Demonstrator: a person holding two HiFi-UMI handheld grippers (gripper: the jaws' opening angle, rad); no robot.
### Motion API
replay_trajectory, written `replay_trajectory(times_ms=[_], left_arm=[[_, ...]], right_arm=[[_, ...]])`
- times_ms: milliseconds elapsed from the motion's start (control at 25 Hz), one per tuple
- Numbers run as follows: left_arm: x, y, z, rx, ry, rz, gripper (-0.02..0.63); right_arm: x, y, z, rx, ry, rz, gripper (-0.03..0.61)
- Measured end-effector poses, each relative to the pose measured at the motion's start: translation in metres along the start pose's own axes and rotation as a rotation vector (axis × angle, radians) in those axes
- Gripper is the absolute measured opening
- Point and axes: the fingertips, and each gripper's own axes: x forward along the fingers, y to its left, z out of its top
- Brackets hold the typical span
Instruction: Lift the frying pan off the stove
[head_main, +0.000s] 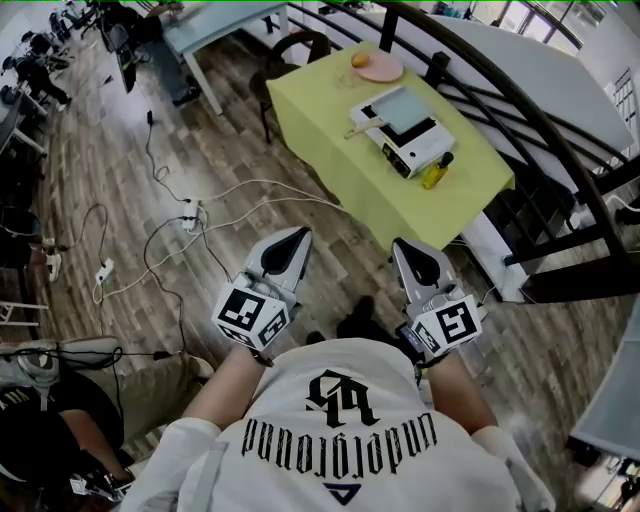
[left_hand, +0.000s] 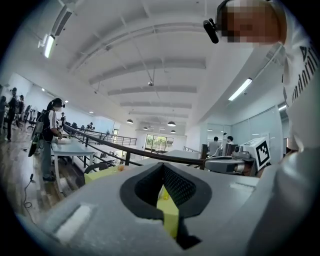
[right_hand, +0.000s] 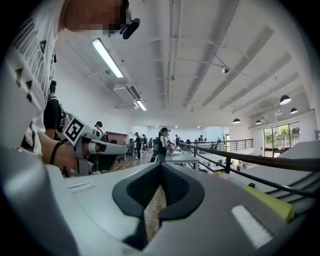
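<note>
A square grey frying pan (head_main: 402, 108) with a wooden handle (head_main: 362, 127) rests on a white portable stove (head_main: 420, 148) on the yellow-green table (head_main: 330, 150), far ahead of both grippers. My left gripper (head_main: 300, 234) and right gripper (head_main: 402, 244) are held side by side close to my body, over the wooden floor, well short of the table. Both are shut with nothing between the jaws. In the left gripper view the left gripper (left_hand: 162, 166) points level at the table's corner. The right gripper (right_hand: 161, 165) looks along the floor beside the railing.
A pink plate (head_main: 380, 68) with an orange fruit and a yellow bottle (head_main: 436, 174) share the table. A dark chair (head_main: 290, 55) stands at its far left. Cables and power strips (head_main: 190, 215) lie on the floor. A black railing (head_main: 520, 110) runs along the right.
</note>
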Motion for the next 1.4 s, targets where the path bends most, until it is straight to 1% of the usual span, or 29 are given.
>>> replay_trajectory(times_ms=[80, 200, 320, 440, 640, 800, 920, 1000, 1160, 1400], left_arm=[[0.021, 0.004, 0.000, 0.016, 0.009, 0.003, 0.005], [0.063, 0.006, 0.001, 0.035, 0.020, 0.012, 0.006], [0.105, 0.010, 0.004, 0.036, 0.027, 0.026, 0.006], [0.138, 0.014, 0.005, 0.030, 0.029, 0.035, 0.006], [0.174, 0.019, 0.005, 0.035, 0.026, 0.061, 0.006], [0.193, 0.023, 0.000, 0.037, 0.044, 0.055, 0.006], [0.211, 0.037, -0.002, 0.023, 0.048, 0.048, 0.005], [0.225, 0.045, -0.002, 0.023, 0.050, 0.028, 0.006], [0.256, 0.065, -0.001, 0.029, 0.049, -0.042, 0.006], [0.312, 0.126, 0.023, 0.048, 0.039, -0.171, 0.006]], right_arm=[[0.006, -0.020, -0.003, 0.005, 0.002, 0.001, 0.002], [0.014, -0.064, -0.007, 0.016, 0.005, 0.002, 0.002], [0.024, -0.108, -0.009, 0.027, 0.002, 0.009, 0.002], [0.033, -0.141, -0.009, 0.030, 0.002, 0.023, 0.002], [0.047, -0.179, -0.013, 0.028, 0.004, 0.061, 0.002], [0.057, -0.198, -0.016, 0.052, 0.001, 0.063, 0.002], [0.068, -0.209, -0.019, 0.053, 0.006, 0.059, 0.002], [0.077, -0.215, -0.022, 0.055, 0.013, 0.048, 0.002], [0.098, -0.234, -0.029, 0.055, 0.035, -0.005, 0.002], [0.156, -0.257, -0.018, 0.048, 0.039, -0.118, 0.002]])
